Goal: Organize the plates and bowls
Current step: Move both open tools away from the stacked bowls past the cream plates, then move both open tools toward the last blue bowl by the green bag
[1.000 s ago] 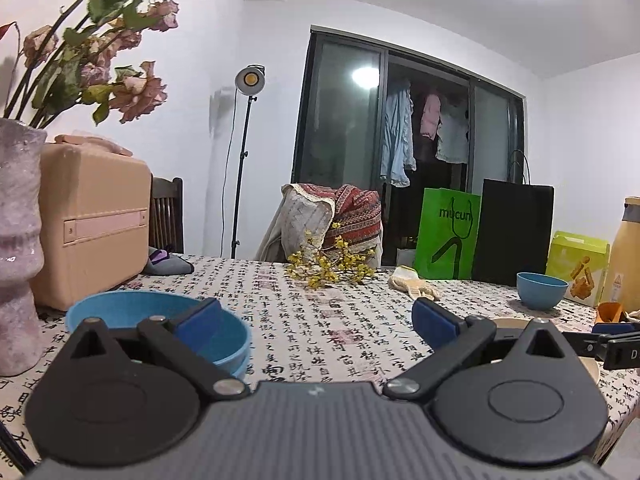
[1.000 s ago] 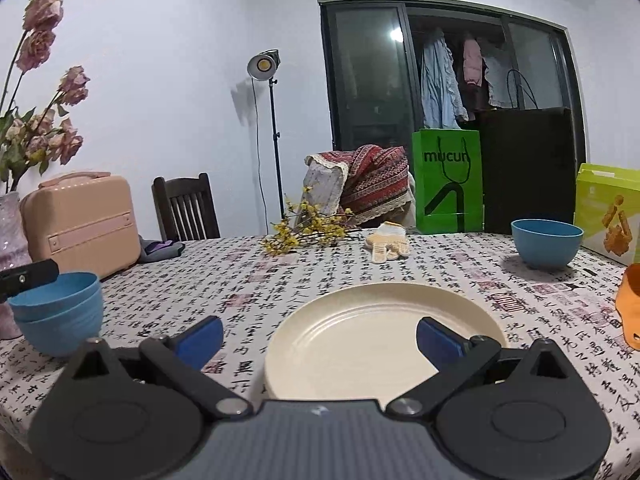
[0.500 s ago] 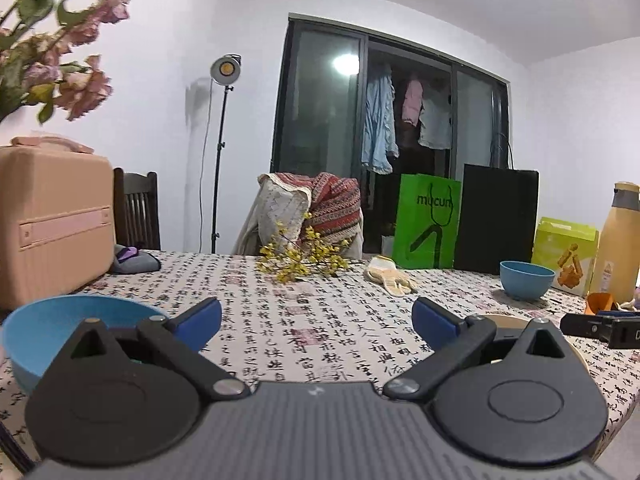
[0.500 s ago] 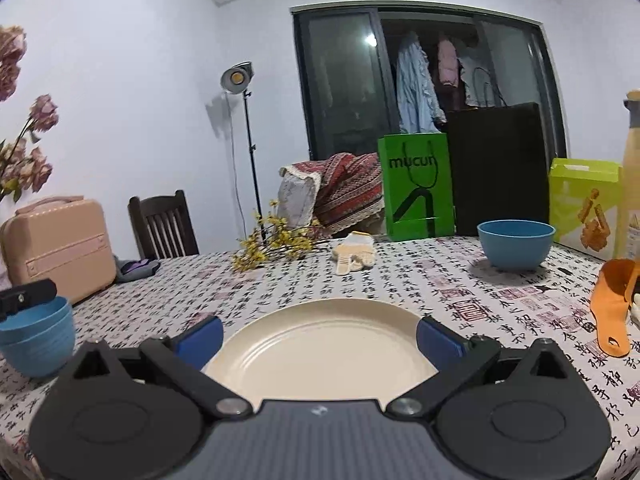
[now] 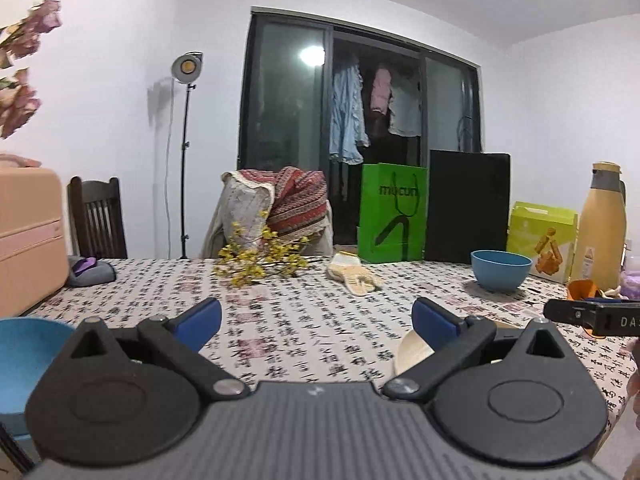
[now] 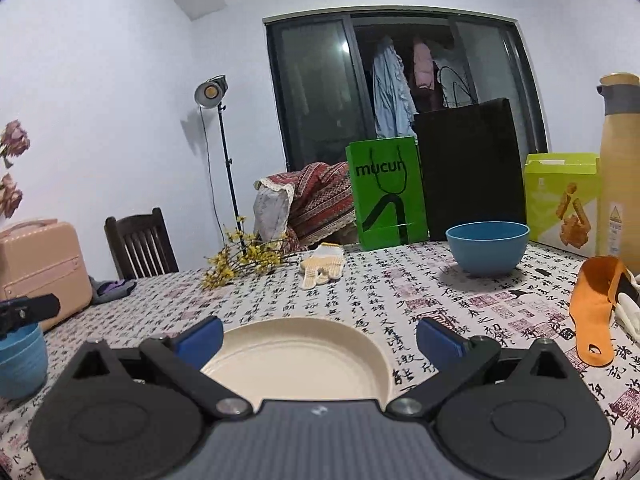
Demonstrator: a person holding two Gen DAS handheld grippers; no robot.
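Both open and empty: my right hand-held gripper point(image 6: 318, 338) straddles the near cream plate point(image 6: 298, 356), left hand-held gripper point(image 5: 316, 318) idles; I'd say next close on its rim, blue bowl point(image 6: 487, 247) far right.

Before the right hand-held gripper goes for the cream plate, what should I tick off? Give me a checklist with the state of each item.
1. Right hand-held gripper open: ok, jaws wide apart.
2. Plate between its fingers: ok, centred ahead, not gripped.
3. Plate empty: ok, nothing on it.
4. Left hand-held gripper free: ok, open, holds nothing.
5. Far blue bowl clear of the plate: ok, stands apart.
6. Blue bowls at the left properly stacked: cannot tell, partly hidden.
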